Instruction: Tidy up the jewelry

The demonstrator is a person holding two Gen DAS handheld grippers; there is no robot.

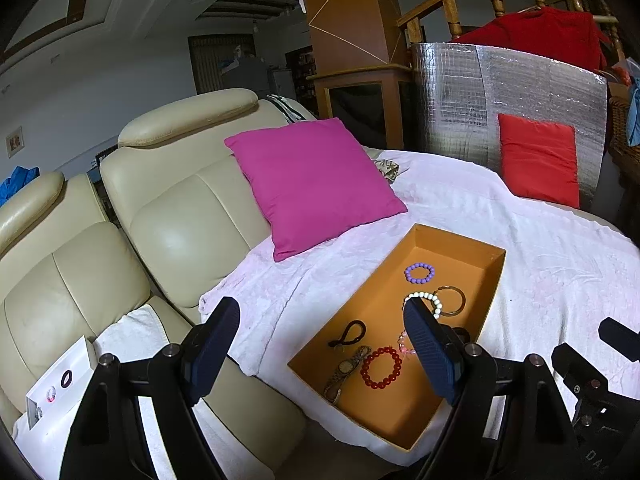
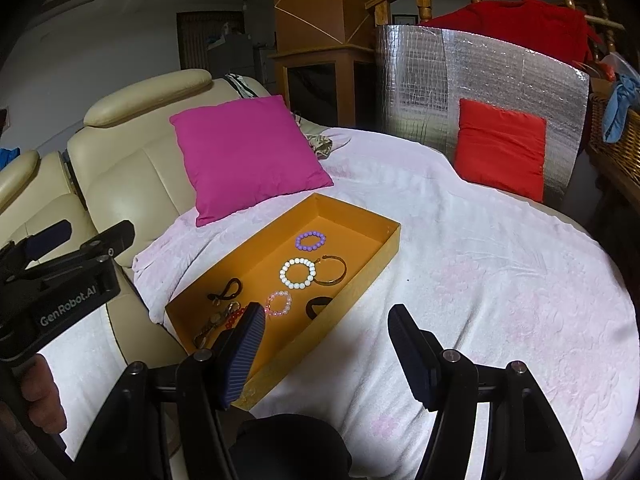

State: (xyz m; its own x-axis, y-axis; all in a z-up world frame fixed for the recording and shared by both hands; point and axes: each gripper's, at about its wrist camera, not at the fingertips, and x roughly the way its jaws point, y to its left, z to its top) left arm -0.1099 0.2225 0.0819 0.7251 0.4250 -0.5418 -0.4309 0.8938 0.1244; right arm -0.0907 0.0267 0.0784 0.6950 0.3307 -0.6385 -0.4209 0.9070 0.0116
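An orange tray (image 1: 384, 408) (image 2: 352, 220) lies on a white blanket. It holds a purple bead bracelet (image 1: 419, 273) (image 2: 310, 240), a white bead bracelet (image 1: 426, 298) (image 2: 298, 274), a gold bangle (image 1: 456, 300) (image 2: 330, 270), a red bead bracelet (image 1: 381, 367), a pink bracelet (image 2: 279, 303), a watch (image 1: 346, 368) and a black loop (image 1: 348, 332) (image 2: 226, 290). My left gripper (image 1: 320, 306) hovers open over the tray's near-left side. My right gripper (image 2: 327, 312) stands open above the tray's near-right edge. Neither holds anything.
A white card (image 1: 60, 380) carrying a dark ring and a pink piece rests on the cream sofa seat (image 1: 168, 216). A magenta cushion (image 1: 312, 184) leans behind the tray. A red cushion (image 2: 500, 148) stands against a silver foil panel (image 2: 420, 80).
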